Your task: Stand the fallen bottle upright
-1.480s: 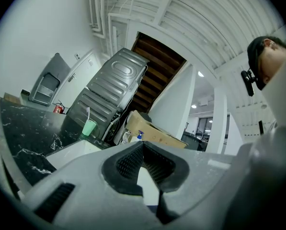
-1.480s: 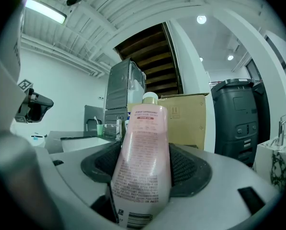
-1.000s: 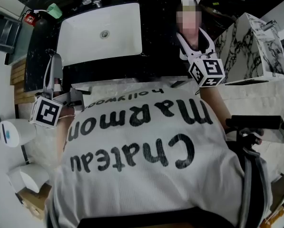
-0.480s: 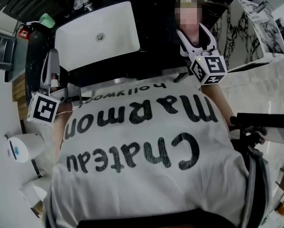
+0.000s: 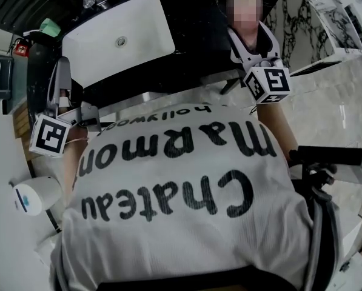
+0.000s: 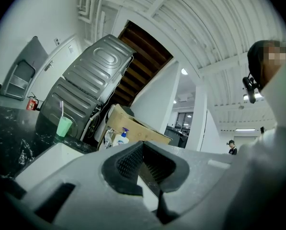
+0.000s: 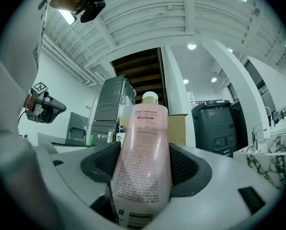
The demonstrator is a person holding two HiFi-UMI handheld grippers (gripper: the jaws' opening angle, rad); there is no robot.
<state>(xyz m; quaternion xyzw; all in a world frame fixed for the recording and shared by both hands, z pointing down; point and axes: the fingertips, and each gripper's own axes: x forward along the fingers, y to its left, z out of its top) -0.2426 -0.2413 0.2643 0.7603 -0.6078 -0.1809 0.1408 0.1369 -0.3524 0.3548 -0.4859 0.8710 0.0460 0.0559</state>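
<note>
A pink bottle (image 7: pixel 145 157) with a cream cap stands upright between the pads of my right gripper (image 7: pixel 145 166), which is shut on its lower body. In the head view the right gripper (image 5: pixel 250 36) is held over the black counter (image 5: pixel 199 47), and a mosaic patch hides most of the bottle. My left gripper (image 5: pixel 62 80) hangs at the left beside the white sink (image 5: pixel 117 38). In the left gripper view its pads (image 6: pixel 128 162) stand close together with nothing between them. The person's white printed shirt fills the lower head view.
A green cup (image 5: pixel 49 26) and a red extinguisher (image 5: pixel 20 46) sit left of the sink. White marbled blocks (image 5: pixel 326 17) stand at the right. The left gripper view shows a pump bottle (image 6: pixel 124 137) and a cardboard box (image 6: pixel 133 128); a dark bin (image 7: pixel 214 126) stands behind the pink bottle.
The head view has swung, so the sink and counter slide up and left in the picture. Both grippers keep nearly the same places; the right one stays shut on the bottle.
</note>
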